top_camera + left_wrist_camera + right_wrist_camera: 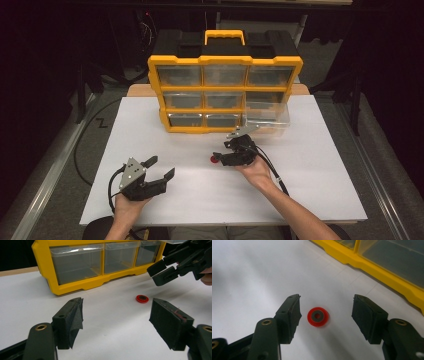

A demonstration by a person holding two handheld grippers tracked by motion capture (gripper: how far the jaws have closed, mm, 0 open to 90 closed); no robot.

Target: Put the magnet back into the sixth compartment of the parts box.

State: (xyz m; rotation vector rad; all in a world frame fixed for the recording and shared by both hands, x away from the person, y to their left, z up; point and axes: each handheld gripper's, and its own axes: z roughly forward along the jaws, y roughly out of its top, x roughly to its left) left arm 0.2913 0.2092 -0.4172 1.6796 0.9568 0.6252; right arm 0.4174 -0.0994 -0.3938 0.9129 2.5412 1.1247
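A small red ring with a dark centre [318,316] lies flat on the white tabletop [310,170], just in front of the yellow drawer cabinet [225,61]. My right gripper [326,302] points down at it with its jaws apart on either side of the ring, and the pads do not touch it. From above, the right gripper [220,154] sits just right of the ring [214,160]. My left gripper [161,167] rests open near the front left, empty. Its own camera looks past its spread jaws [117,307] at the ring [142,299] and the right gripper [162,272].
The cabinet holds three rows of clear plastic drawers [223,100]. Its bottom right drawer [267,117] is pulled out over the table, just behind my right hand. A black cable [272,170] trails from the right gripper. Dark floor surrounds the table.
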